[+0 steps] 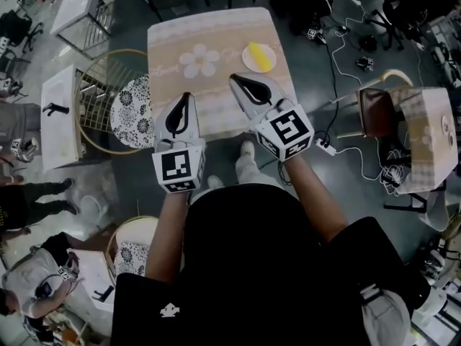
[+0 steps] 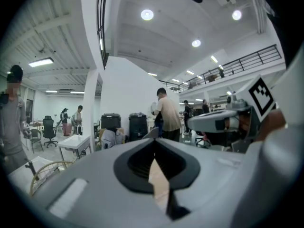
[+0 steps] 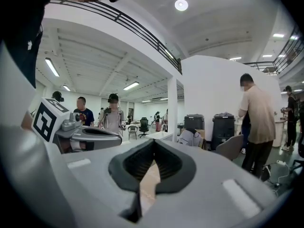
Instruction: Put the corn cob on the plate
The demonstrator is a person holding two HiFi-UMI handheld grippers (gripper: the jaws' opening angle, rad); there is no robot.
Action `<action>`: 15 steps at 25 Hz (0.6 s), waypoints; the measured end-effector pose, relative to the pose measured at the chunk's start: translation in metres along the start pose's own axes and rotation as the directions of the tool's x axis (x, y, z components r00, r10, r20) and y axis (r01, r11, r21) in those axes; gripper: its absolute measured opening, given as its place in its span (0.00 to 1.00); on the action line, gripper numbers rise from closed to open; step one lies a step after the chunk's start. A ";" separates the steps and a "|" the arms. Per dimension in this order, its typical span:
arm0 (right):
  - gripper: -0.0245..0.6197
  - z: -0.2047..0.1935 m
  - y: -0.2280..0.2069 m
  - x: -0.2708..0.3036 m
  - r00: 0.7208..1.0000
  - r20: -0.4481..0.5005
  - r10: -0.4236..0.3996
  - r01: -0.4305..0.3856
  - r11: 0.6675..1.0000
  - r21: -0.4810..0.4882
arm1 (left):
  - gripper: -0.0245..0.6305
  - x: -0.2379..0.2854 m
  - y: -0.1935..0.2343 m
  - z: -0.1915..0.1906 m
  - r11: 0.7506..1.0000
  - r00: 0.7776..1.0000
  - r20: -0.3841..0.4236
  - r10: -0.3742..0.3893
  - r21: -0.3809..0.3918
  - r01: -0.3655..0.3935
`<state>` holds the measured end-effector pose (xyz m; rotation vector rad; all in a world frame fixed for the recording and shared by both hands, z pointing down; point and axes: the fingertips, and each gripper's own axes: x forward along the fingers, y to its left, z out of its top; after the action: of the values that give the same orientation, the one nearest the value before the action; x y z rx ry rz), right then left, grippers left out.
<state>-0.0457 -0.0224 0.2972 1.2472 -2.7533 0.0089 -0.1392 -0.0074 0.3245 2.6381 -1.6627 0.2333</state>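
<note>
In the head view a yellow corn cob (image 1: 259,55) lies on a small pale plate (image 1: 247,63) at the far right of the table (image 1: 216,107), which has a beige flowered cloth. My left gripper (image 1: 186,94) hangs over the table's near edge, jaws together and empty. My right gripper (image 1: 233,78) is beside it, tip pointing toward the table's middle, short of the plate, shut with nothing in it. Both gripper views look level across a hall; the left gripper (image 2: 154,140) and the right gripper (image 3: 153,142) show closed tips and neither the cob nor the plate.
A round wire chair with a patterned cushion (image 1: 132,111) stands left of the table, beside a white side table (image 1: 60,118). A wooden chair (image 1: 374,111) and a power strip with cables (image 1: 325,145) are to the right. People stand around the hall (image 3: 259,118).
</note>
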 end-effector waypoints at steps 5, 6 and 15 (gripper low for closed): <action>0.04 -0.001 0.017 -0.015 1.000 0.000 -0.029 0.029 1.000 0.008 | 0.05 -0.019 -0.003 0.002 1.000 1.000 0.018 -0.023 0.003 0.023; 0.04 0.000 0.020 -0.018 0.999 0.001 -0.035 0.035 0.999 0.010 | 0.05 -0.021 -0.003 0.004 1.000 0.999 0.023 -0.026 0.004 0.026; 0.04 0.002 0.045 -0.036 0.997 0.016 -0.077 0.076 0.997 0.022 | 0.05 -0.047 -0.004 0.011 0.998 0.996 0.052 -0.066 0.027 0.065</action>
<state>-0.0561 0.0343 0.2929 1.3634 -2.7248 0.0204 -0.1542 0.0353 0.3077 2.7351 -1.5951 0.1862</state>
